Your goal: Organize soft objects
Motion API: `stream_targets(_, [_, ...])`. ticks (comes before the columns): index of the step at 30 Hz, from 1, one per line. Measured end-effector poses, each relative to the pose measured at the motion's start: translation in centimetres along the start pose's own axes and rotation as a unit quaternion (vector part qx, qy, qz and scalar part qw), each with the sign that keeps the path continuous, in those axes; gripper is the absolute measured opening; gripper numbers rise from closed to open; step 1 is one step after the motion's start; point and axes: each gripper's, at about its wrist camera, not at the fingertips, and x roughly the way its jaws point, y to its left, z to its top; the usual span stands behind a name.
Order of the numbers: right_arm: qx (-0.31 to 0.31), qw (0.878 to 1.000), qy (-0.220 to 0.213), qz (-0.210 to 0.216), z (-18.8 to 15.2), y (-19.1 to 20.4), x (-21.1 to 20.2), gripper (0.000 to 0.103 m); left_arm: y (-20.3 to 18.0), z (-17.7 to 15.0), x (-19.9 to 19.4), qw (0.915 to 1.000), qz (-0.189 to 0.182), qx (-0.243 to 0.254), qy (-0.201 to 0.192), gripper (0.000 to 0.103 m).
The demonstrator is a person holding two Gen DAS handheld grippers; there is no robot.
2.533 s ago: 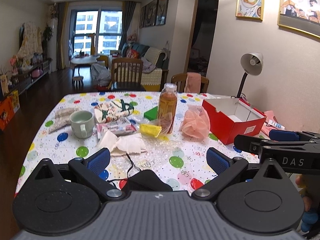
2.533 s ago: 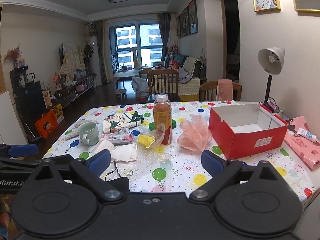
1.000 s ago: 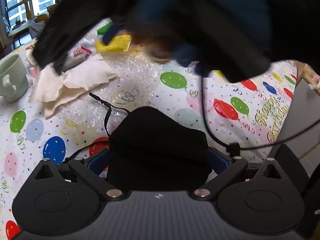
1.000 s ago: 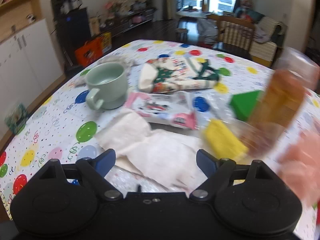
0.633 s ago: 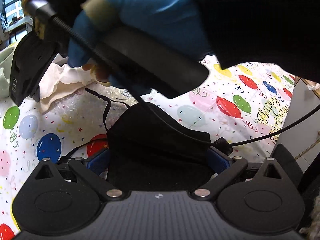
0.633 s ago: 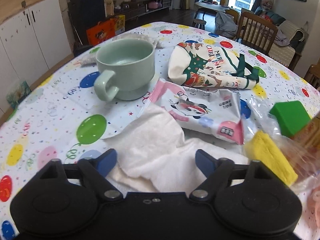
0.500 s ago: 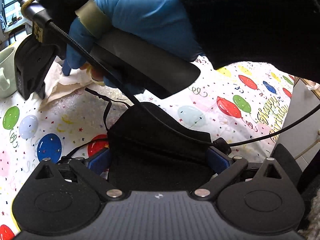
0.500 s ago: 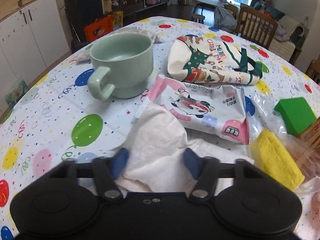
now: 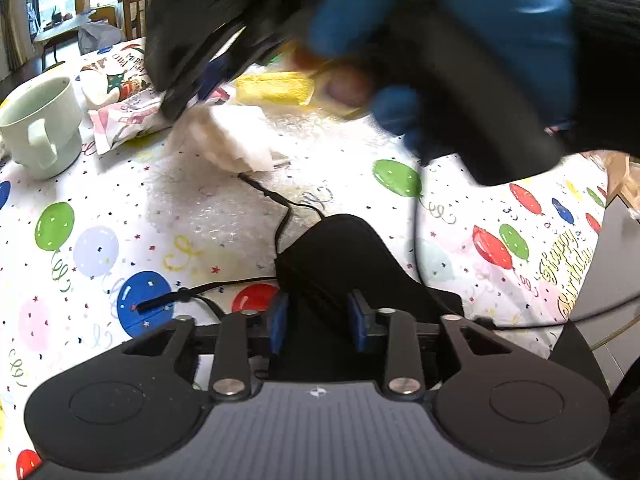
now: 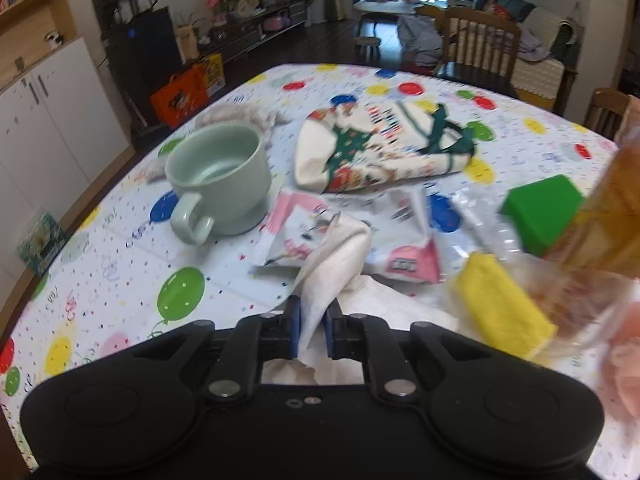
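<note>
Two grippers are working over the balloon-print tabletop [image 9: 96, 248], and each is clenching something soft. The left gripper [image 9: 316, 322] is pinching the near edge of a black face mask [image 9: 340, 256], which is lying flat on the cloth with its thin ear loop [image 9: 280, 216] trailing away toward the middle. The right gripper [image 10: 311, 330] is squeezing a fold of white cloth [image 10: 332, 264] between its blue pads [image 10: 295, 330]; the cloth is rising in a peak from the jaws, the rest of it bunching on the tabletop below. In the left wrist view the same white cloth [image 9: 232, 138] is hanging from the blurred right gripper, which a blue-gloved hand [image 9: 440, 28] is gripping. Just beyond the cloth a pink snack packet [image 10: 344, 240] is lying, with a pale green mug [image 10: 218, 182] to its left and a printed fabric bag [image 10: 380, 152] behind it. A yellow sponge [image 10: 500, 312] is sitting to the right, near a green block [image 10: 540, 212] and an amber bottle [image 10: 616, 208].
</note>
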Motion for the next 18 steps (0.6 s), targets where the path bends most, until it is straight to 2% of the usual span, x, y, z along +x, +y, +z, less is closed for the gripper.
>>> stream_targets(6, [0.04,0.999,-0.015,-0.012,0.0,-1.8,-4.1,0.009,0.5,0.2,0.0,1.0,0.001,-0.001,0.002,0.005])
stream_targets(11, [0.071,0.997,-0.029,-0.023,-1.1,-3.1,-8.6,0.008,1.3,0.7,-0.4,0.9997,-0.016,-0.02,-0.004,0.004])
stream_targets(18, [0.096,0.993,-0.042,-0.047,-3.5,-4.6,-15.1,0.008,1.4,2.5,-2.9,0.9989,-0.024,-0.007,-0.04,0.004])
